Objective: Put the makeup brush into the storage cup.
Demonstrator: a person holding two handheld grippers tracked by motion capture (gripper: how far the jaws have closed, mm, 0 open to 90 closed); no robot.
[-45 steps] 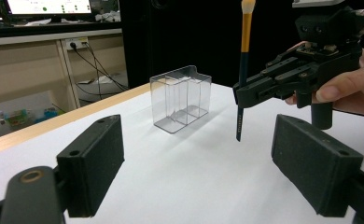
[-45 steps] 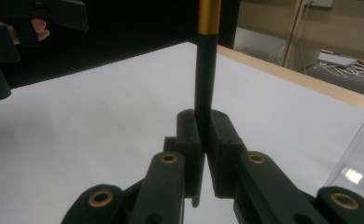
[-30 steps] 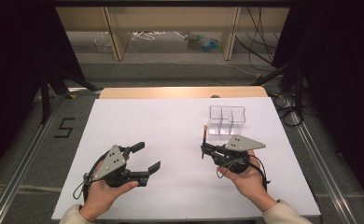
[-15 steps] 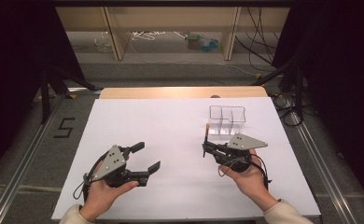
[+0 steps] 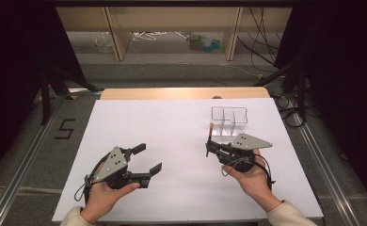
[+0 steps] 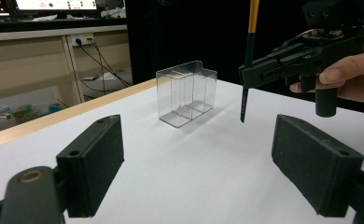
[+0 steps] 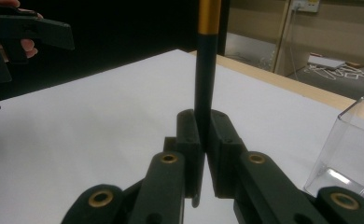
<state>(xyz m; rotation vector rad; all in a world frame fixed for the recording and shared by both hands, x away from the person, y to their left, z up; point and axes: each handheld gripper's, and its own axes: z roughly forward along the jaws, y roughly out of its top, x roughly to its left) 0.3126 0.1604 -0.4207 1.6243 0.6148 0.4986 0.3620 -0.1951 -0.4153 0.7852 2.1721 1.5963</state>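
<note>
Nothing moved; pencil point(image 5: 210, 134) upright, gripped.

One sign can be read: a dark figure "5" point(image 5: 65, 128), marked on the grey floor point(image 5: 28, 141) beside the white table's left edge. In the high view it lies to the left of and beyond the left gripper point(image 5: 146, 158), well apart from it, and farther still from the right gripper point(image 5: 208, 149), on the opposite side of the table from that one. No lettering or brand can be made out on either gripper. In the left gripper view a lit screen point(image 6: 54, 4) stands far off at the top left, beyond the left gripper's jaws; whatever it carries is too small to read.
</note>
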